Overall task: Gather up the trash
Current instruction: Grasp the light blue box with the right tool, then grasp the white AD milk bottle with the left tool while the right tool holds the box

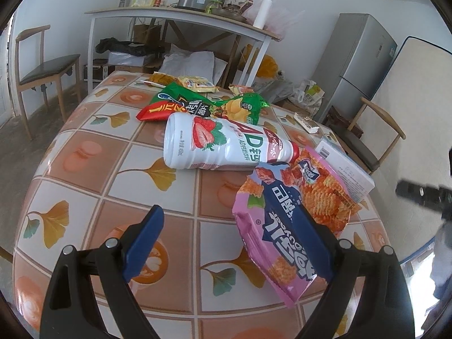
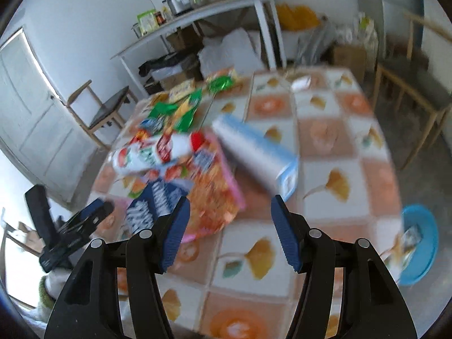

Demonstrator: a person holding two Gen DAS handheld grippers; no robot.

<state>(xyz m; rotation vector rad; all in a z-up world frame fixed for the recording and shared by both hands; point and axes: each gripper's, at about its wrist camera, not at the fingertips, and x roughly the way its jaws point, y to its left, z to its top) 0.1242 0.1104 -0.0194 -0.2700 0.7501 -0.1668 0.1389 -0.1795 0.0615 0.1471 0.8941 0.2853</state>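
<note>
The bench [image 1: 93,169], spread with a tiled ginkgo-leaf cloth, carries a loose heap of trash toward its middle and upper part in the left wrist view. A white strawberry drink bottle [image 1: 226,144] lies on its side at the centre of that frame, its red cap end pointing right and resting against a pink snack bag [image 1: 285,220]. Behind the bottle sit a red-and-green chip bag [image 1: 172,104] and a crumpled green wrapper [image 1: 243,107], and a white carton box [image 1: 347,169] lies at the right, just beside the pink bag.

The left gripper [image 1: 234,243] stands low in its frame with the jaws wide apart. The pink snack bag runs down across the right blue finger, so the bag lies partly between the jaws, but the left pad is well clear of it and nothing is clamped. This looks like a lining-up for a pinch on the bag's lower edge.

The right gripper [image 2: 231,231] is empty, jaws parted, over bare cloth at the lower centre of its blurred frame. The same pink bag, bottle and carton lie above it there. At the lower right edge of that frame a blue basin [image 2: 421,243] sits below the bench edge with a wrapper inside, likely where the trash is being gathered. If so, most of the litter is not yet collected, and the bottle may roll if the bag beneath its cap is tugged.
</note>
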